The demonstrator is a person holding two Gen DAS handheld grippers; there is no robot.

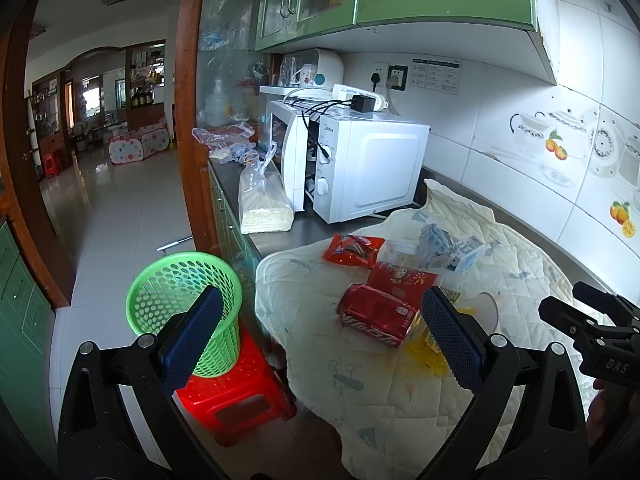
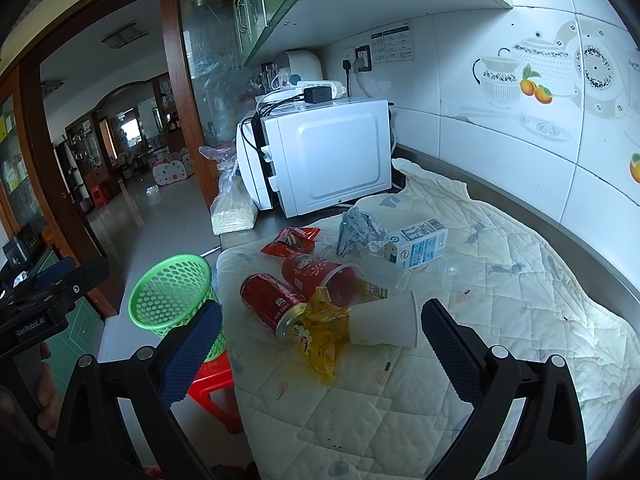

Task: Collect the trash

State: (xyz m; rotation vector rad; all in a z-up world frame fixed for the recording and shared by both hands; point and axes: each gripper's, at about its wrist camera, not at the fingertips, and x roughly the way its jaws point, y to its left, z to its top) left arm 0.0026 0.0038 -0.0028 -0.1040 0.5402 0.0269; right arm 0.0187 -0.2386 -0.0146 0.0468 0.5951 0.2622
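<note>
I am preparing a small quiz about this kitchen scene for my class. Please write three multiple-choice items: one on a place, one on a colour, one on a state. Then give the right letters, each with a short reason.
1. Where does the green basket stand?
A. on the red stool
B. on the microwave
C. on the quilted cloth

2. What colour is the soda can?
A. blue
B. red
C. silver

3. How is the white paper cup placed?
A. upright
B. stacked inside another cup
C. lying on its side

Answers:
1. A, the stool is directly under the basket, on the floor beside the counter.
2. B, its body is red with white lettering.
3. C, its open rim faces sideways on the cloth.
</note>
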